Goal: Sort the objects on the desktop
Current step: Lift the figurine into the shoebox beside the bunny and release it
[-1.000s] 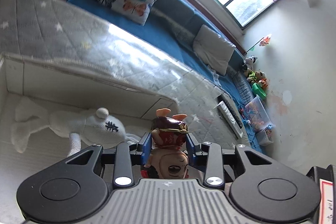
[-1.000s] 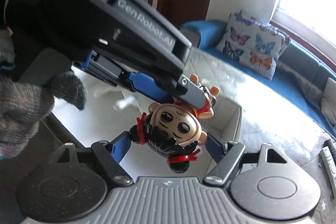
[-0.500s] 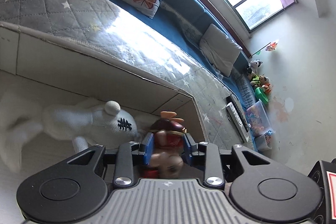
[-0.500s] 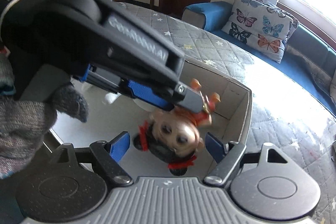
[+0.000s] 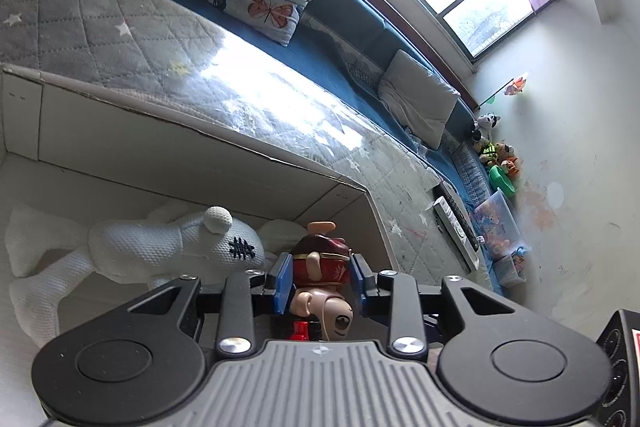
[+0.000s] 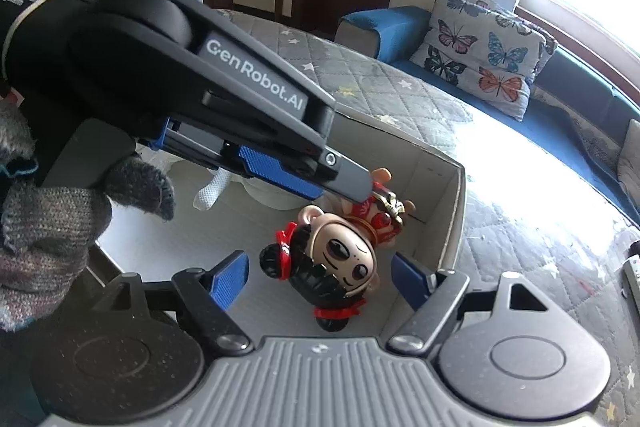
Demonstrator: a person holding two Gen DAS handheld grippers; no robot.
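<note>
The left gripper (image 5: pixel 319 277) pinches the figurine's (image 6: pixel 344 259) red torso, head-down inside the white cardboard box (image 6: pixel 456 211) near its corner — hard, light, glossy plastic, best held at the body. The right gripper (image 6: pixel 318 277) hangs spread beside the head.

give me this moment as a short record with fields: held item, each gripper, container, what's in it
held item: doll figurine, head toward the right wrist camera
left gripper: jaws shut on the figurine's red body
right gripper: jaws open either side of the doll's head, not touching
container: white cardboard box
in box: white plush bear lying beside the figurine
surface: grey quilted star-print cover
</note>
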